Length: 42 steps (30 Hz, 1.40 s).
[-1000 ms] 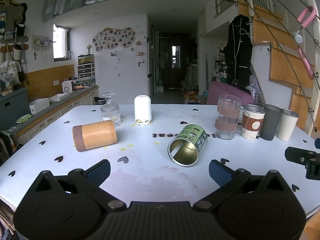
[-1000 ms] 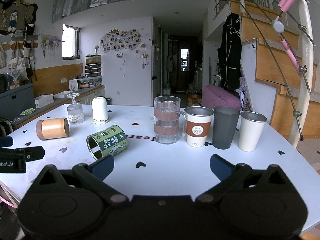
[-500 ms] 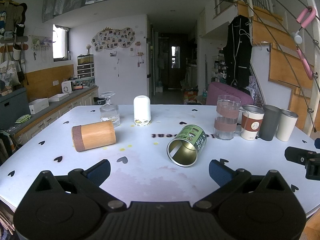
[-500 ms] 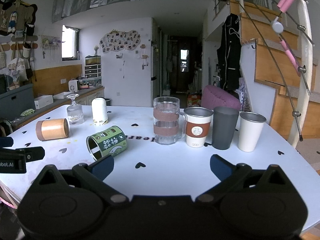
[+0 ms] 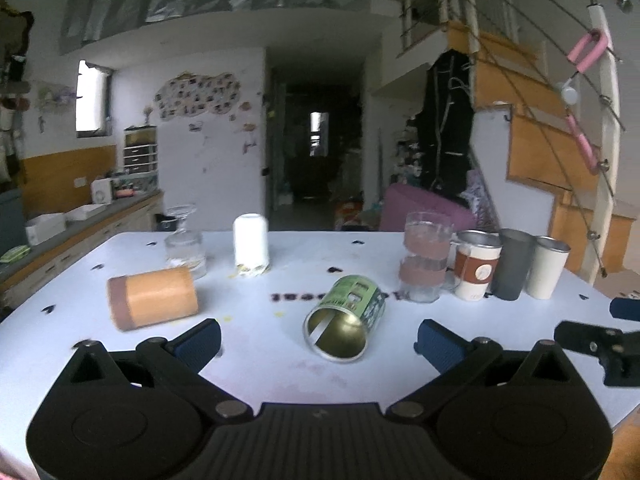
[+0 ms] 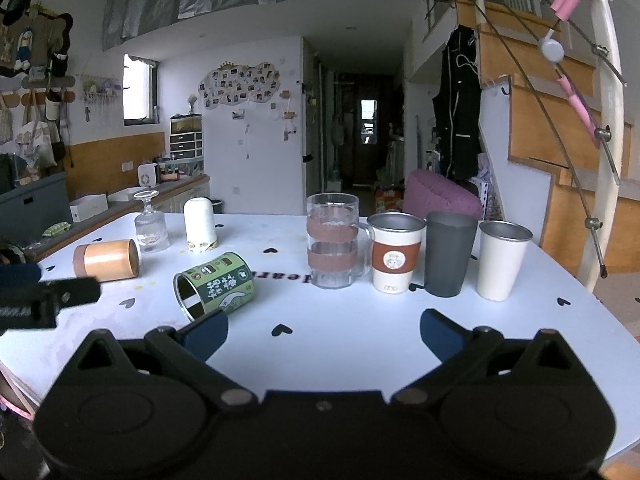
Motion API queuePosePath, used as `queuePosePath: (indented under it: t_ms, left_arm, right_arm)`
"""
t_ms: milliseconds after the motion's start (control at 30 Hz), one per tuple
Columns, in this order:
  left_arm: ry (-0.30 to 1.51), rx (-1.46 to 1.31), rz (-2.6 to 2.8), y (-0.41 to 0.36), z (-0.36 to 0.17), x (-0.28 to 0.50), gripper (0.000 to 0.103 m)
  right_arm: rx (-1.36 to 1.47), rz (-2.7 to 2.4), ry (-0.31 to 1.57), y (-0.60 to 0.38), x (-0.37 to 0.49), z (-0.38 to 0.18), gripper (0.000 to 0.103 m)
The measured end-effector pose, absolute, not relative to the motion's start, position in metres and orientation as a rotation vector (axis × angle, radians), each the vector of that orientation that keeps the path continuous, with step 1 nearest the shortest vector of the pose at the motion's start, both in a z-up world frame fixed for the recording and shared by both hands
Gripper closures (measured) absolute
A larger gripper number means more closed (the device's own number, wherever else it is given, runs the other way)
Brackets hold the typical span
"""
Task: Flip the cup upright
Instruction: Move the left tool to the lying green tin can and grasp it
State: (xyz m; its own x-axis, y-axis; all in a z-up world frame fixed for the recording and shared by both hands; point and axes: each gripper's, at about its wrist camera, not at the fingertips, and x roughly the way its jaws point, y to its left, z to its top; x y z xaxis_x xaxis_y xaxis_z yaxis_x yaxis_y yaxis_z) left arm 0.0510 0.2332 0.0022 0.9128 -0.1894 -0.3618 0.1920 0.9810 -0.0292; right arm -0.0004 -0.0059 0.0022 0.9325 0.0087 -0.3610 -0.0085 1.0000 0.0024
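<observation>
Green cup (image 5: 345, 322) is on its side mid-table (image 5: 260, 344), mouth toward the left gripper (image 5: 318, 338), gold-toned metal interior showing. Label reads as green with white and dark print; left wrist view is motion-blurred, so detail is unclear. It sits between the tipped wooden cup (image 5: 152, 298) and the glass mug (image 6: 335, 241). Left gripper spread wide, nothing between fingers. Right gripper (image 6: 323, 332) likewise wide, holding nothing.

place: home, likely lived-in loft | evidence: staircase (image 6: 560, 92), kitchen counter (image 6: 176, 184), photo wall (image 6: 240, 84)
</observation>
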Motion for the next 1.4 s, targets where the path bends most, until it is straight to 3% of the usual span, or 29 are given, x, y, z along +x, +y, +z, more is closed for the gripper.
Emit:
queuePosePath:
  t_ms: [733,833,900,1000,1400]
  left_arm:
    - [0.557,0.030,-0.418,0.197,-0.047,0.206,0.001]
    - [0.586,0.037,-0.413,0.196,-0.054,0.213,0.009]
    - [0.601,0.036,-0.402,0.196,-0.058,0.215,0.013]
    - [0.621,0.040,-0.404,0.199,-0.062,0.216,0.029]
    - [0.602,0.101,-0.605,0.186,-0.061,0.141,0.029]
  right_arm:
    - [0.035,0.002,0.375,-0.014,-0.006,-0.008,0.000]
    - [0.040,-0.002,0.376,-0.018,-0.007,-0.009,0.000]
    - [0.045,-0.003,0.377,-0.020,-0.008,-0.010,0.000]
    - [0.047,-0.002,0.379,-0.021,-0.007,-0.010,0.000]
    - [0.074,0.005,0.394,-0.023,-0.001,-0.012,0.000]
